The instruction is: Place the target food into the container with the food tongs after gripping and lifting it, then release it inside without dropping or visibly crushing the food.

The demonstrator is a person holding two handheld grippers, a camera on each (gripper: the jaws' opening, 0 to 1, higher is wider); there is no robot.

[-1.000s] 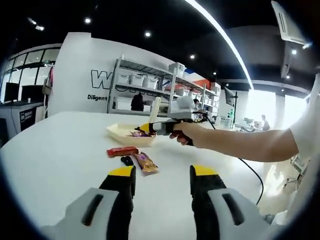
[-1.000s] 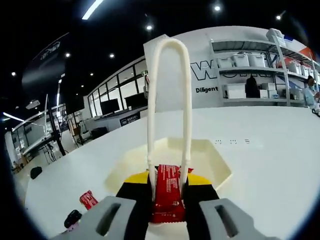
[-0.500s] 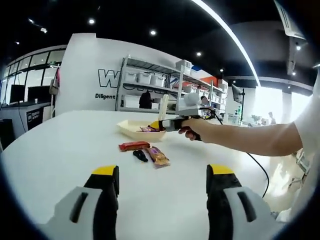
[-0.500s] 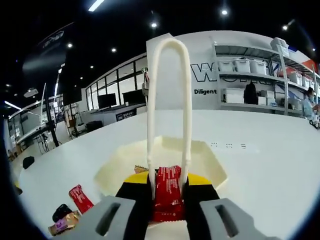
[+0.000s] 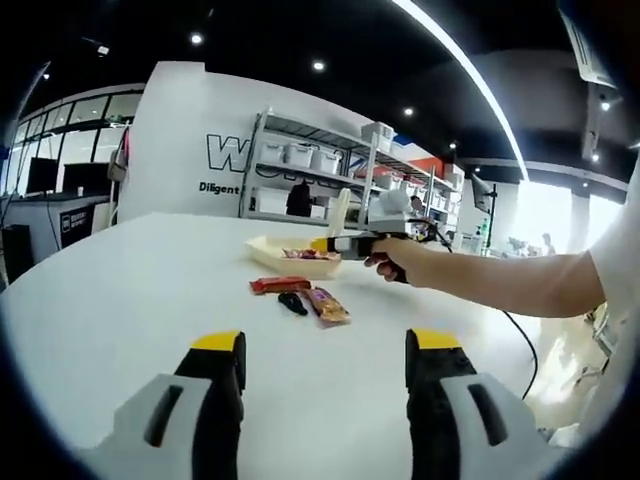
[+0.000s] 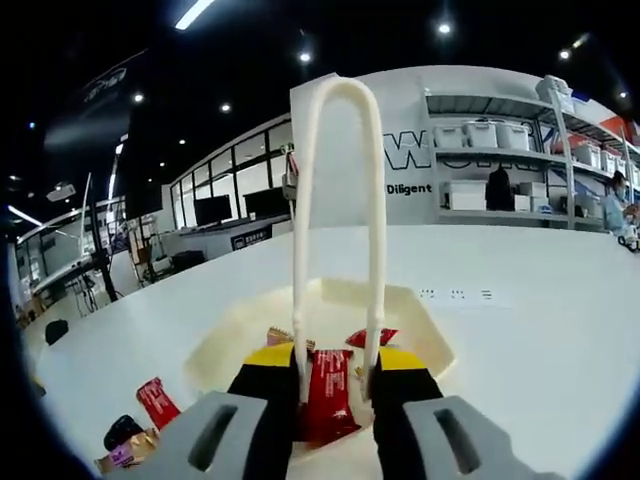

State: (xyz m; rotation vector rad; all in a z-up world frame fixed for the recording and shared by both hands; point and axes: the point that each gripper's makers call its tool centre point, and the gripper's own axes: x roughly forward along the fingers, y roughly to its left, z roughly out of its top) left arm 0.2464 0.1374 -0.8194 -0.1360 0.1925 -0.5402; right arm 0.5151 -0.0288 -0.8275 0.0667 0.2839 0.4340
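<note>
Right gripper (image 6: 335, 385) squeezing the white tongs (image 6: 338, 220), tongs pinching a red snack bar (image 6: 326, 392) over the pale tray (image 6: 425, 325), left gripper (image 5: 320, 365) wide open holding nothing above the white table (image 5: 120, 300), more snack packs (image 5: 300, 295) beside the tray

Bright ceiling lights, fisheye-warped edges

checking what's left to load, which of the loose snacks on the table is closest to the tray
The red snack bar, lying nearest the tray; the black item and the orange-purple packet sit farther from it.
</note>
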